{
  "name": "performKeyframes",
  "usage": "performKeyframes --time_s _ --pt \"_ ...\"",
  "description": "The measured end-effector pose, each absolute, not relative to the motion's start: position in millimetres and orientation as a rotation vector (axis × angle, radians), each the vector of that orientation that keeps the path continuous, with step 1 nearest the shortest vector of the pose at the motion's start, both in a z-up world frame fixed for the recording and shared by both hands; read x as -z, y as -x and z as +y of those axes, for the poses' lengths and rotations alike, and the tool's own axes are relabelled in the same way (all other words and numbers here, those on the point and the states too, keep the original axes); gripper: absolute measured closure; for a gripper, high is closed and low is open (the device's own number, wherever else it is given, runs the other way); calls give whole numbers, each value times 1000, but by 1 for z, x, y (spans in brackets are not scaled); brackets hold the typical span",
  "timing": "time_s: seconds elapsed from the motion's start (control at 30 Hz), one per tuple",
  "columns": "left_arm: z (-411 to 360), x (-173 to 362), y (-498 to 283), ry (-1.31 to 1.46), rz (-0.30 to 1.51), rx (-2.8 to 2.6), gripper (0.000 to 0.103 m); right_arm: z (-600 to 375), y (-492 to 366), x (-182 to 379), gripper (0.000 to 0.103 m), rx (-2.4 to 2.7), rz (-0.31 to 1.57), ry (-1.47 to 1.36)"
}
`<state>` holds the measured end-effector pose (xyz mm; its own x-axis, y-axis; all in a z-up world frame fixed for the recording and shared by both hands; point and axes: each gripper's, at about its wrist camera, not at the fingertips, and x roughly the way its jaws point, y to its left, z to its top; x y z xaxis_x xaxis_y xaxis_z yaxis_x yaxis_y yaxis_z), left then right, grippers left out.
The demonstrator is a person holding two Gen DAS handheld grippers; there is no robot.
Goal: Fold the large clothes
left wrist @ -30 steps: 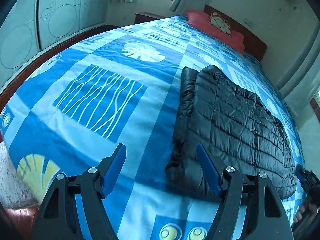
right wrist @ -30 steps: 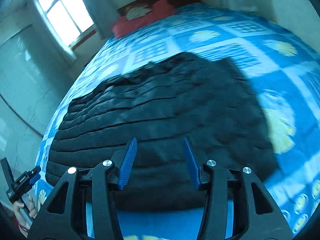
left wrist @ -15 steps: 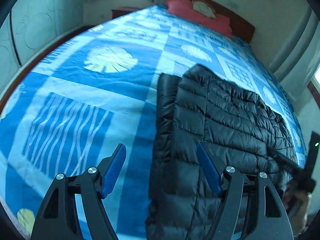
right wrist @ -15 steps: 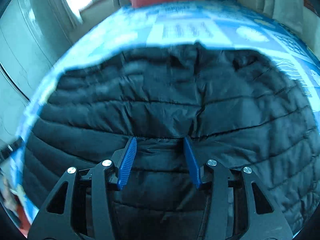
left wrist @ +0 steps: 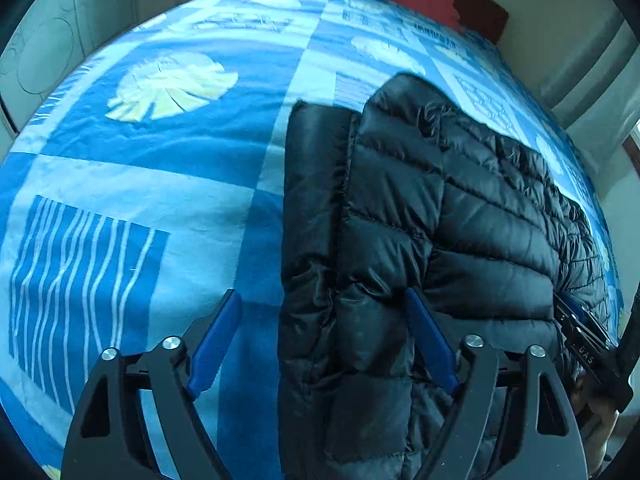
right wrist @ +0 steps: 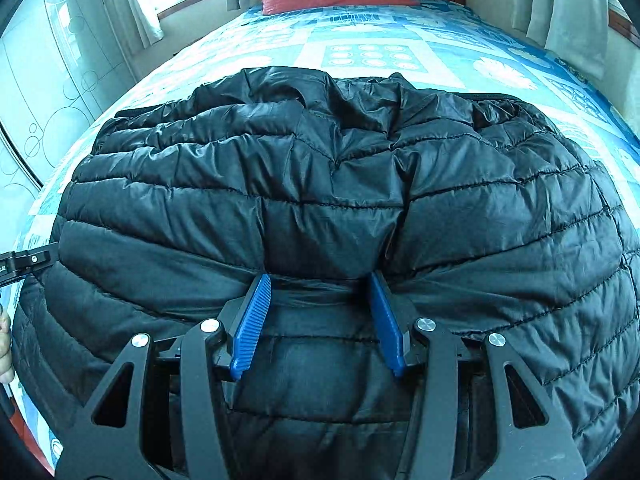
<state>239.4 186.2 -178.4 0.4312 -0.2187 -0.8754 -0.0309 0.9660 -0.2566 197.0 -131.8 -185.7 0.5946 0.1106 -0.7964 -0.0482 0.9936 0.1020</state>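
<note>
The black puffer jacket (right wrist: 320, 184) lies on the blue patterned bedspread (left wrist: 140, 160), its sides seemingly folded in already — the lengthwise fold looks left. Both grippers, left (left wrist: 324, 344) and right (right wrist: 318, 320), are spread wide at its near edge — nothing pinched yet.

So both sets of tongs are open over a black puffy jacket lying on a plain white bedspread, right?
Not quite: the bedspread is not plain white. The left wrist view shows blue and pale patchwork with shell and stripe prints. The rest holds: the left tongs and the right tongs are open over the black puffy jacket.
</note>
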Motion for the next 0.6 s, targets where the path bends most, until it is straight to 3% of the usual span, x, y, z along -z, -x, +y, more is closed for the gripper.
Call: performKeyframes --time_s 0.13,0.17,0.27,0.3,0.5,0.6 --pt "193 190 -245 304 1142 159 18 -130 -195 186 54 -92 922 -72" --pt "190 189 -243 283 1133 165 22 -129 -194 186 54 -90 918 -69" --pt "184 185 -239 289 1125 222 47 -128 -191 187 54 -87 910 -59" --pt "184 185 -238 297 1126 221 49 -128 -191 187 54 -86 908 -58" --pt "191 175 -233 341 1115 232 47 -126 -189 186 54 -85 904 -53" --pt "200 172 -231 445 1113 312 29 -126 -188 186 54 -85 901 -54"
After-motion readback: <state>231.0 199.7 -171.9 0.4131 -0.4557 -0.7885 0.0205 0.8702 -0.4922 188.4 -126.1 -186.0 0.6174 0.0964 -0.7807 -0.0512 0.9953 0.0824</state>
